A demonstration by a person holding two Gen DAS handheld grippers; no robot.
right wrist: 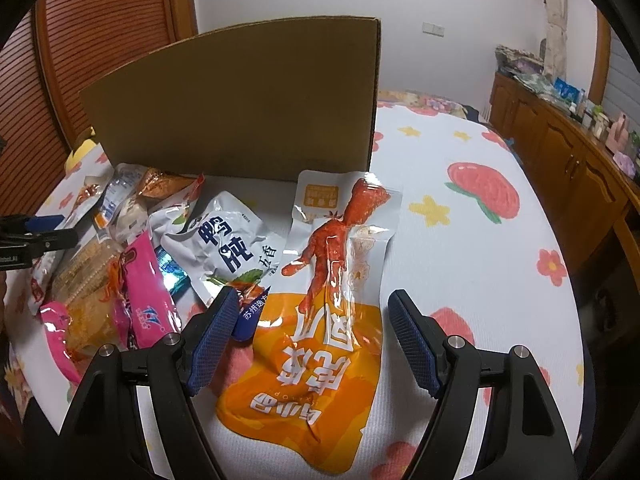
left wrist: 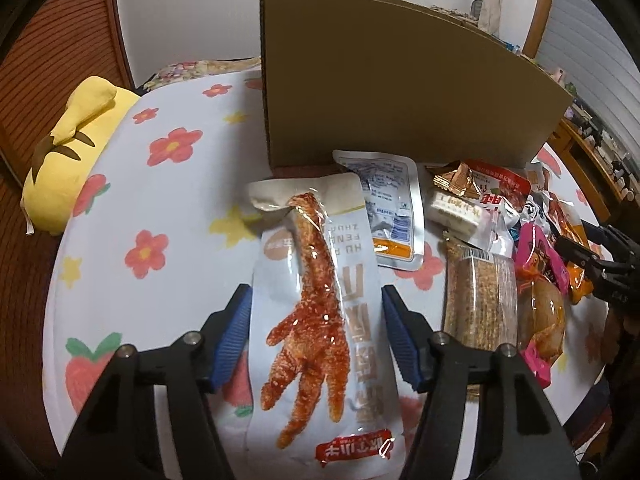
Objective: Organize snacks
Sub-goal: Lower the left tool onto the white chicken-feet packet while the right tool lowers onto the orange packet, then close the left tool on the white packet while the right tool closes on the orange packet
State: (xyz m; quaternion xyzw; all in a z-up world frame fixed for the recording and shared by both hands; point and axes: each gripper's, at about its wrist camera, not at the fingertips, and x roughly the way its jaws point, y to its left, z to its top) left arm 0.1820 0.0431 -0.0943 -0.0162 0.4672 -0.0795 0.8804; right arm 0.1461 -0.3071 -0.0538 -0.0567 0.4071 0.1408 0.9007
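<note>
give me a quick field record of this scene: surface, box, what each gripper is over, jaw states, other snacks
surface: flower-print sheet
box: cardboard box, upright behind the snacks
left gripper: straddles white chicken-foot pack; pads at its edges, contact unclear
right gripper: open over orange chicken-foot pack; right pad clear of it
other snacks: pile of packets between the two, including grey duck-gizzard pack and pink pack
also: yellow plush at the sheet's far left edge
</note>
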